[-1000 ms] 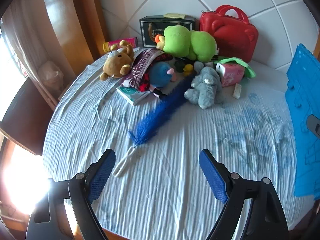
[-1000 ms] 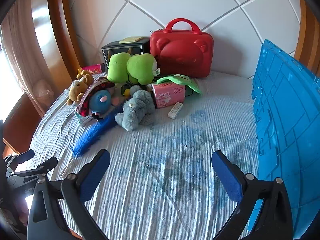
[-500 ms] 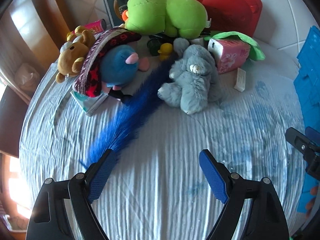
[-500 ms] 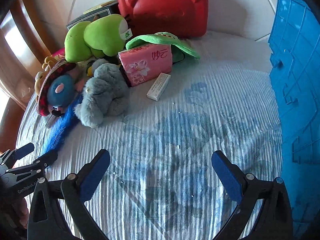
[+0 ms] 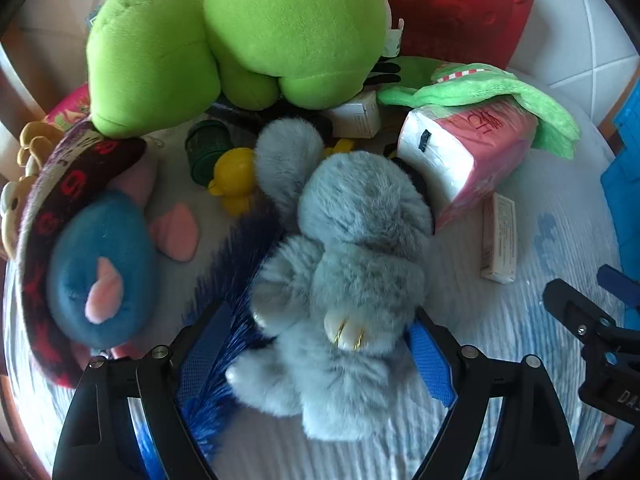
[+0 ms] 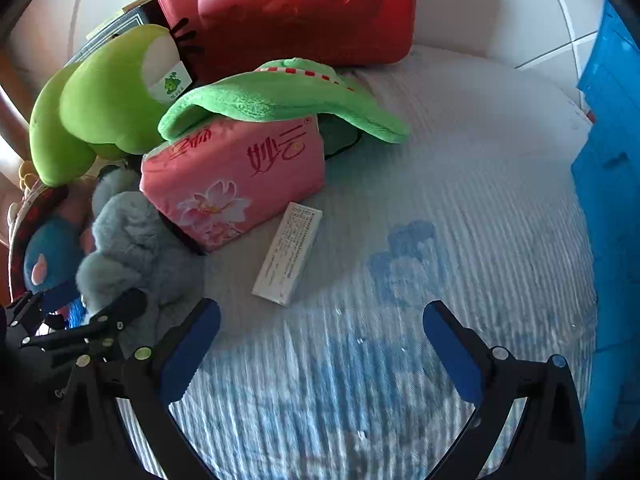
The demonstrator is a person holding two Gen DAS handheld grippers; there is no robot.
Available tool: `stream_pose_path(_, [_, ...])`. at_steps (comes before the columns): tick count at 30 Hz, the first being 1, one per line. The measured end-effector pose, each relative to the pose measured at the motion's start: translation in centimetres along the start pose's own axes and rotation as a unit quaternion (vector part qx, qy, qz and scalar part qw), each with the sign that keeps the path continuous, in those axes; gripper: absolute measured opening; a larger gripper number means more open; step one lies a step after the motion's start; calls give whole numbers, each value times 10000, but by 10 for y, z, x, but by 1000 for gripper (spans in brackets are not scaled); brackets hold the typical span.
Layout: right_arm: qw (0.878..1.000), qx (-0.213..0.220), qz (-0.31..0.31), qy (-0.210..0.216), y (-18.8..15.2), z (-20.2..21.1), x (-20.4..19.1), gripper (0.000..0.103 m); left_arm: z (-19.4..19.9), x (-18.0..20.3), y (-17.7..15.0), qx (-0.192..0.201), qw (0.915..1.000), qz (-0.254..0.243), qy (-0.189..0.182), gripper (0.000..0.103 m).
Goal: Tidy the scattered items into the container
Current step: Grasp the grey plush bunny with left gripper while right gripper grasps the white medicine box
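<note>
So, left wrist view: the left gripper (image 5: 316,354) is spread wide and straddles the grey plush toy (image 5: 344,264), one blue pad on each flank, not visibly pressing on it yet. The toy lies dead ahead between the jaws, its long axis running away from the camera, head end (long ears) far, feet near. A blue feather duster (image 5: 240,304) runs diagonally under its left side and brushes the left pad, so it may get pinched along.

Right wrist view: the right gripper (image 6: 322,346) is spread wide with nothing between its jaws, over bare tablecloth (image 6: 460,184). The small white box (image 6: 289,254) lies just ahead-left, long axis nearly away from the camera. The blue container (image 6: 612,200) stands at the right edge, so the right hand is nearer to it.
</note>
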State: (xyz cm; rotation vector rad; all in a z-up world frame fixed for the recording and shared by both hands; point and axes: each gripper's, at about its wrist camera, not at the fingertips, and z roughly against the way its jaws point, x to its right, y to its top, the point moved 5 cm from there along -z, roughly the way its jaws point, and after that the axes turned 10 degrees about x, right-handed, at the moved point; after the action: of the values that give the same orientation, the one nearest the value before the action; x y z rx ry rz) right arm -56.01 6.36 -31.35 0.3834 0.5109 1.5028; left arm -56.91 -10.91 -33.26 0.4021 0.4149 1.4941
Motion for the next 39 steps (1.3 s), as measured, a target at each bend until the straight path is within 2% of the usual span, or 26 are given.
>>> stream_pose_path(3, [9999,-82,2,61,5,-23,-7,103,-23,3,0,-172,9998,-114,53,90])
stream_pose_path(4, [9999,-110,3,81,6,-31,-9,103,-27,3,-1,-163,9998,-110,68,98])
stream_pose_path(5, [9999,-141,12,88,7,-38,-11,99,-30,2,-1,-129,9998,-89,82,103])
stream_pose_path(6, [9998,-159,43,64,7,-42,-11,94,-33,2,-2,-95,9999,-68,95,103])
stream_pose_path(7, [9998,-158,89,21,7,-44,-12,80,-34,0,-1,-103,9999,10,71,103])
stream_pose_path(10, [9997,-150,205,-51,9,-46,-14,71,-35,-3,0,-118,9998,156,1,103])
stream_pose_path(13, [9997,-137,224,-28,11,-43,-15,68,-34,-2,1,-44,9999,118,58,103])
stream_pose_path(15, [9996,-113,235,-62,13,-40,-14,59,-32,0,2,-5,9999,53,137,103])
stream_pose_path(17, [9998,-93,184,16,15,-36,-15,42,-29,3,4,3,9998,-65,213,103])
stream_pose_path(23, [9998,-58,172,123,23,-28,-19,41,-9,8,9,166,9993,-130,305,80])
stream_pose_path(25, [9997,-97,206,133,25,-30,-22,41,-8,8,12,183,9992,-125,326,80])
stream_pose_path(28, [9994,-99,324,93,26,-30,-27,41,-11,12,17,124,9979,-406,495,80])
stream_pose_path(31, [9994,-111,308,129,28,-27,-26,38,10,11,27,390,9962,-521,576,80])
stream_pose_path(34, [9994,-151,275,144,28,-23,-26,32,29,18,33,544,9972,-479,196,81])
stream_pose_path(37, [9992,-201,301,191,27,-19,-27,31,19,23,31,347,9985,-425,16,79])
stream_pose_path(39, [9990,-218,326,217,27,-17,-28,29,5,21,30,248,9992,-307,31,65])
